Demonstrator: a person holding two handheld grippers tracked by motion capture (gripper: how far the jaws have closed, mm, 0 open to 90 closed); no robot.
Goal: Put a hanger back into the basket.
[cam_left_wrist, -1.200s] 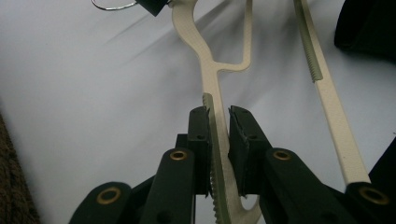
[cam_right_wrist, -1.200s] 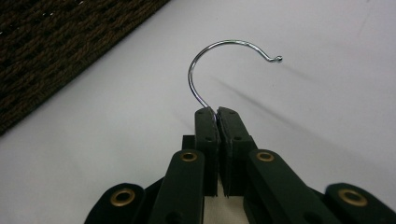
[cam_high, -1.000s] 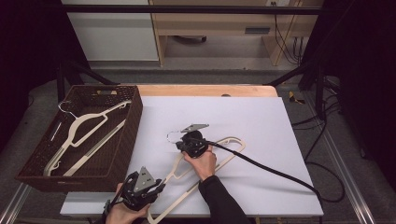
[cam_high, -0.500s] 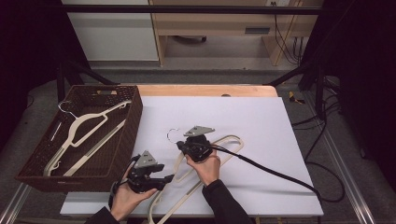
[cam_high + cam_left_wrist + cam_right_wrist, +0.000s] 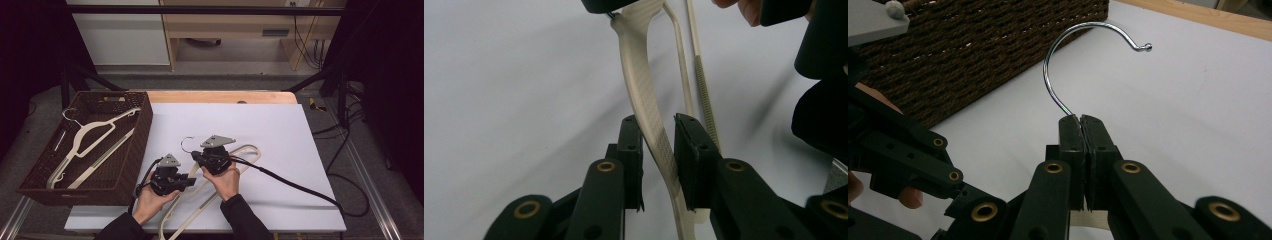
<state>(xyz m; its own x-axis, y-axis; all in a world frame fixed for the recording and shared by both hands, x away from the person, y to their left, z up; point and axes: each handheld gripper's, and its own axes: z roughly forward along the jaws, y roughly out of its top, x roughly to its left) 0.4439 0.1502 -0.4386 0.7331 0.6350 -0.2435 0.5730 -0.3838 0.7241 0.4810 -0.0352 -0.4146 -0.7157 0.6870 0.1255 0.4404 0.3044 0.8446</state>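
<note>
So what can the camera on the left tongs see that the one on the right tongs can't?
Left gripper view: the left tongs open around the cream hanger's arm, with its ribbed bar beside it.
Right gripper view: the right tongs shut on the hanger's metal hook, and the brown wicker basket behind.
Both: the white table and the same hanger.

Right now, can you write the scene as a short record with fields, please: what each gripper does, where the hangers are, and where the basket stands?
left gripper: open, jaws on both sides of one arm of the table hanger, with a gap
right gripper: shut on the metal hook of the same hanger
table hanger: cream, lying on the white table in front of the person
basket: brown wicker, at the table's left edge
basket hanger: cream, lying inside the basket
</note>
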